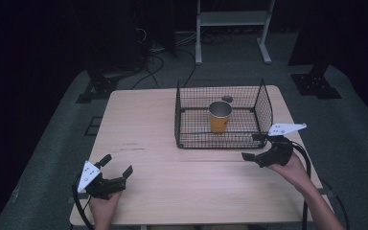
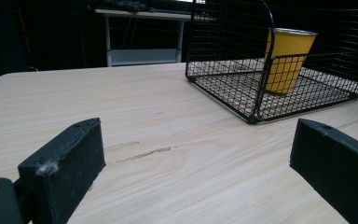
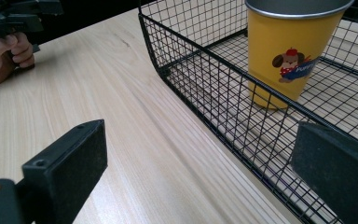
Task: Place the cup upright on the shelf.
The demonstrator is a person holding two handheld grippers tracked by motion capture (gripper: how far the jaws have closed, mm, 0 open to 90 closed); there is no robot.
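The right gripper (image 1: 255,147), jaws apart like the left gripper's (image 1: 116,166), sits just beside the wire basket (image 1: 263,108) where a yellow metal cup (image 1: 219,117) stands upright: likely light, rigid, slippery, best pinched across its rim.

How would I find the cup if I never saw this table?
Look at the wooden table and find the black wire basket on its far right part. The cup stands upright inside: yellow, with a silvery rim and a cartoon dog, beside a small dark object.
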